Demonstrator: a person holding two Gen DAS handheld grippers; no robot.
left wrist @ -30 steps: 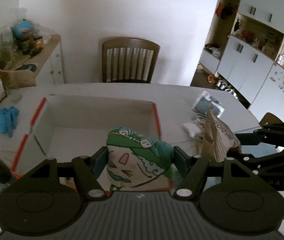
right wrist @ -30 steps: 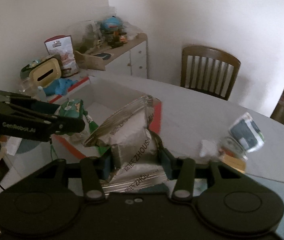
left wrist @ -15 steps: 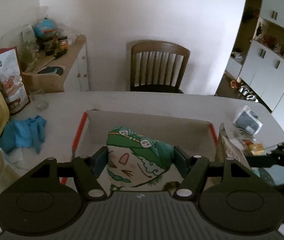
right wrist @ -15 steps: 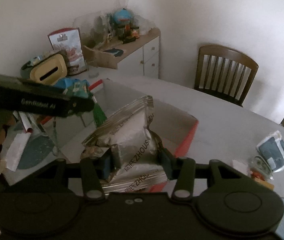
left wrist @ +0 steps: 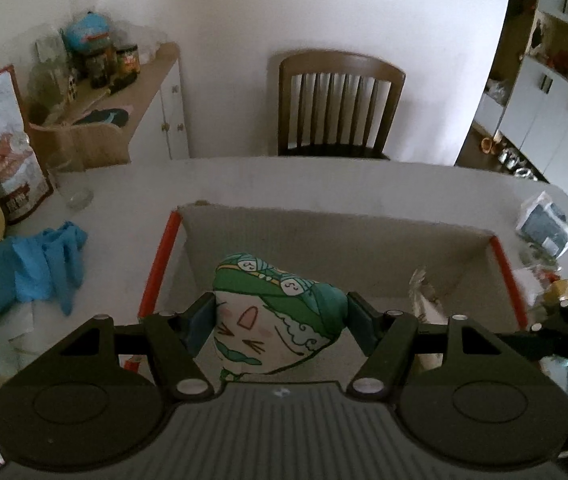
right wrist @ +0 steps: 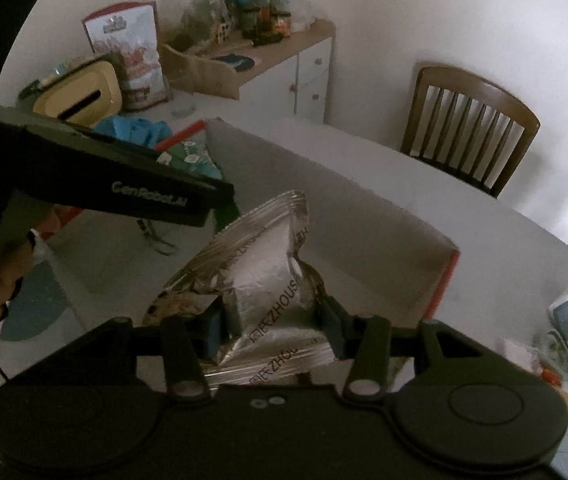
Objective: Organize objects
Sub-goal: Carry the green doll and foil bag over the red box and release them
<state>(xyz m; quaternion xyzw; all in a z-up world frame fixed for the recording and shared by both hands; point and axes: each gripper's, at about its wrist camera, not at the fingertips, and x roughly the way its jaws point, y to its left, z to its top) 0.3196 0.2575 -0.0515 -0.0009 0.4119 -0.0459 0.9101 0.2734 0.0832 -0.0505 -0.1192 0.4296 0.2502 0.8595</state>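
Cardboard box (left wrist: 324, 236) on desk (left wrist: 324, 180), left hand-held gripper (left wrist: 279, 316) clamping cartoon pouch (left wrist: 271, 312) above it, right hand-held gripper (right wrist: 269, 322) at 3 o'clock clamping silver foil bag (right wrist: 259, 272).

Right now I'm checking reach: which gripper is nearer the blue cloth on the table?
Left. The left gripper, shut on the cartoon pouch, is over the box's left part, by the blue cloth. The right gripper holds the silver bag farther right.
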